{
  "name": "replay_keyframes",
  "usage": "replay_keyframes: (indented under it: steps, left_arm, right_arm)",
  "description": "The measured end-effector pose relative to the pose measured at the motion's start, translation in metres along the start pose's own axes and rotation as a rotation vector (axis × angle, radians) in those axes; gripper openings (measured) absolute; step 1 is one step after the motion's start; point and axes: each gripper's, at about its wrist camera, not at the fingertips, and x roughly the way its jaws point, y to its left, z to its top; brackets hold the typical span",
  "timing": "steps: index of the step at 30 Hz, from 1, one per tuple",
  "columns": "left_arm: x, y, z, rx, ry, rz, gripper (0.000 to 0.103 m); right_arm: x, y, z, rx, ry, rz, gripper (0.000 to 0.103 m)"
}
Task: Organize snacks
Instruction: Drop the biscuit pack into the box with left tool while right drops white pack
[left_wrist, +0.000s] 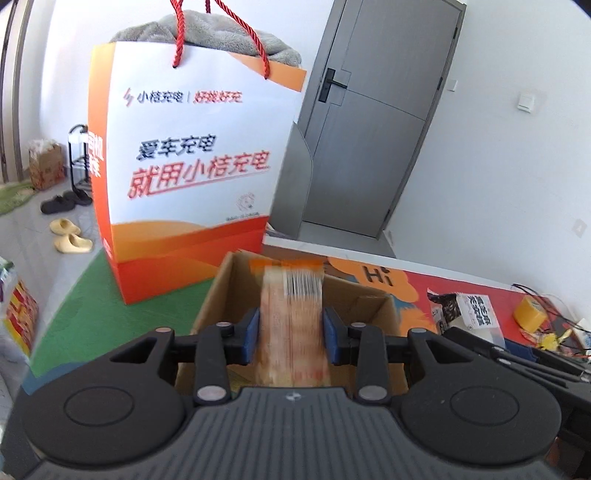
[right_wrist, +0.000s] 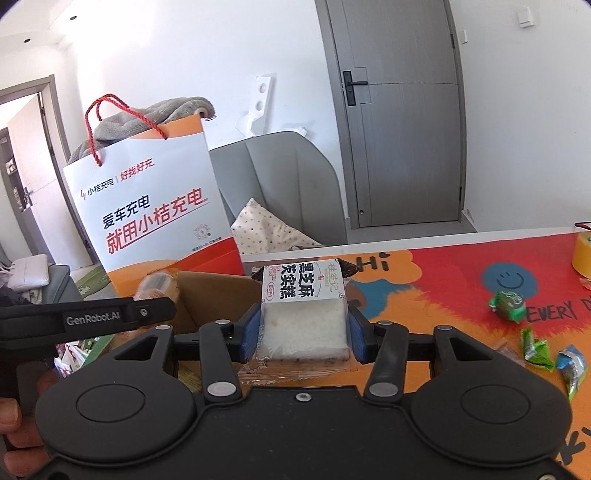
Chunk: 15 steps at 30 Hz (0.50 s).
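My left gripper (left_wrist: 291, 334) is clamped on an orange snack pack (left_wrist: 291, 325), blue pads pressing both its sides; pack is blurred, barcode at its far end, and it hangs over the open cardboard box (left_wrist: 364, 306) w/ its lower end down inside the box mouth. My right gripper (right_wrist: 303, 334) is closed on a wrapped white cake w/ black Chinese lettering (right_wrist: 305, 314), pads on both sides, held up above the table's near part, just right of the box (right_wrist: 218, 295). Right of that, on the red-orange mat (right_wrist: 443, 291), lie loose green-wrapped candies (right_wrist: 509, 305) and a blue-wrapped one (right_wrist: 571, 363), well apart from the box. A yellow tape roll (right_wrist: 584, 256) sits at the mat's far right edge. Behind the box stands a white-orange paper bag (left_wrist: 192, 166) w/ red rope handles, grey fleece (left_wrist: 218, 35) bulging out the top. Farther back: grey chair (right_wrist: 280, 184), then grey door (right_wrist: 402, 110).
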Motion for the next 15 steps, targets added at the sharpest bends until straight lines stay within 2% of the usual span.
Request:
replay_keyframes:
  steps: [6, 12, 14, 15]
  left_arm:
    - [-0.002, 0.015, 0.002, -0.038, 0.010, 0.011, 0.041]
    - [-0.010, 0.026, 0.006, -0.053, -0.010, 0.022, 0.050]
    - [-0.012, 0.028, 0.007, -0.055, -0.016, 0.027, 0.053]
    - [-0.012, 0.029, 0.007, -0.056, -0.017, 0.028, 0.057]
  right_arm:
    - [0.012, 0.019, 0.002, -0.024, 0.016, 0.029, 0.048]
    - [0.021, 0.034, 0.006, -0.031, 0.028, 0.064, 0.048]
    - [0.022, 0.036, 0.009, -0.019, 0.023, 0.092, 0.051]
    - [0.022, 0.037, 0.009, -0.017, 0.016, 0.104, 0.058]
